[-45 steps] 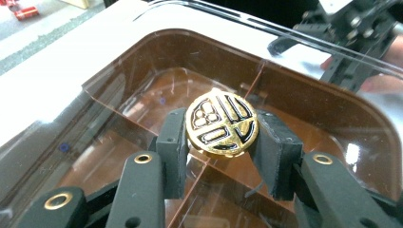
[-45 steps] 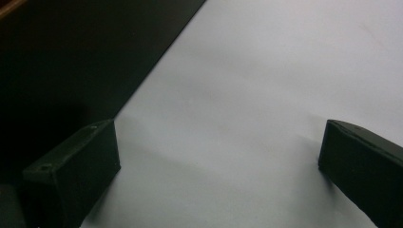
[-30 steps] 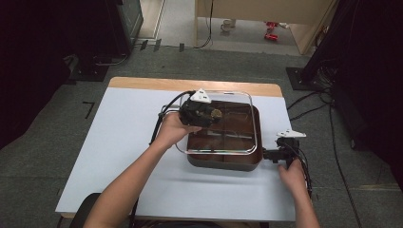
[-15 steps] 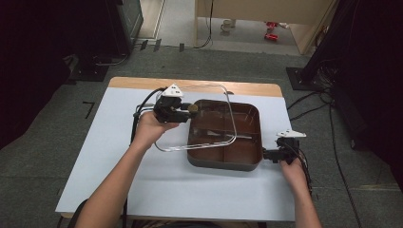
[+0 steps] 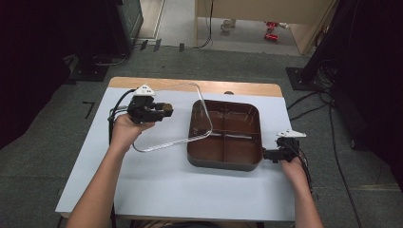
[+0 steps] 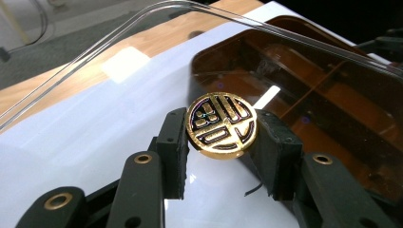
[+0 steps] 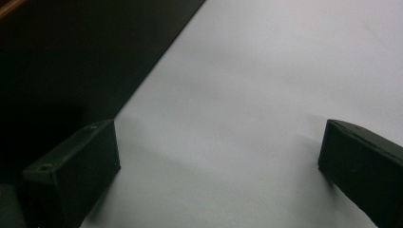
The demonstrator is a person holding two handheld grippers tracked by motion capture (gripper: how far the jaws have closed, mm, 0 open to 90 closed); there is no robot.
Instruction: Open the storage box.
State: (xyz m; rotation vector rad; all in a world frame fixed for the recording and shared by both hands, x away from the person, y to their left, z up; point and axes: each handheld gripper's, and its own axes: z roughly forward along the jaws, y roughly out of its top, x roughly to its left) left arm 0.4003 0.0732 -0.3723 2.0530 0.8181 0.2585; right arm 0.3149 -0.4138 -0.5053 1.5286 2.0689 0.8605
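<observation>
Clear square glass lid [image 5: 173, 118] is off the brown divided pot [image 5: 225, 135], gold knob [image 6: 221, 124] clamped in left tool [image 5: 161, 112]; set-down on the white desk [image 5: 157, 185] remains. Right tool [image 5: 266, 154] released, beside the pot.

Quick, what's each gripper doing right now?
Left gripper: shut on the gold knob of the glass lid.
Right gripper: open, holding nothing, beside the pot.
</observation>
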